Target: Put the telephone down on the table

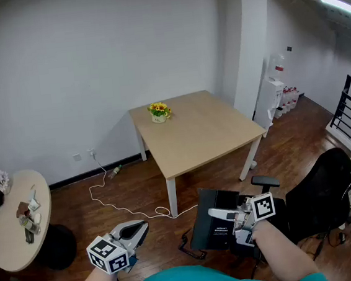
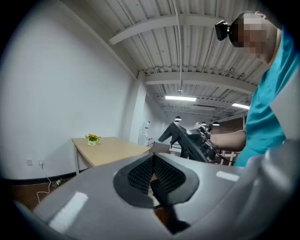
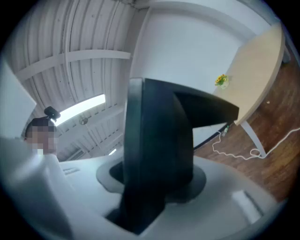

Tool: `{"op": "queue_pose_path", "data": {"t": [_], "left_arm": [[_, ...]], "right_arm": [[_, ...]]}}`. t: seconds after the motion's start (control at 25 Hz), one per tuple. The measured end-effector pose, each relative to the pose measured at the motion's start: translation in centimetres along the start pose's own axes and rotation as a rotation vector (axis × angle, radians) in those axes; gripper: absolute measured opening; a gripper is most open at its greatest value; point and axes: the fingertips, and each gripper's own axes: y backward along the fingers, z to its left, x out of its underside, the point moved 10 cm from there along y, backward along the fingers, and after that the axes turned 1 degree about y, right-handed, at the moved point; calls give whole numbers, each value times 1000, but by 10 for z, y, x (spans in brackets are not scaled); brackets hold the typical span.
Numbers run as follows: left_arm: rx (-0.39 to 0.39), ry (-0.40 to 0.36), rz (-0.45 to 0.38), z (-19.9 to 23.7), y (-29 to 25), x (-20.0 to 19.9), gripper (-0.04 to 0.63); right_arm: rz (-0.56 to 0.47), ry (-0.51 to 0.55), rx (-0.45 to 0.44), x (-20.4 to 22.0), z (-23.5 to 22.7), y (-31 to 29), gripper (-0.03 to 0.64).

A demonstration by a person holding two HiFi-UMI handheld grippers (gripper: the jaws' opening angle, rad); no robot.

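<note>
The telephone (image 1: 216,235) sits clamped in the right hand-held gripper (image 1: 217,214)

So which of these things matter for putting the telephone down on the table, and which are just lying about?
For the job: telephone, clamped in the right tongs; square wooden table.
Just lying about: sunflower pot on that table; round side table with clutter; office chair; white cable; left tongs, shut and empty.

Head view looks steeply down; all three share the table (image 1: 206,133)
</note>
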Motion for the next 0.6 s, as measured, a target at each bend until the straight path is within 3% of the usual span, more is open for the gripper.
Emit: {"op": "queue_pose_path", "data": {"t": [0.36, 0.6], "left_arm": [[-90, 42, -44, -17, -34, 0, 5], [-97, 59, -24, 4, -47, 3, 5]], "right_arm": [[53, 20, -4, -34, -18, 30, 175], [70, -4, -15, -54, -46, 21, 175]]}}
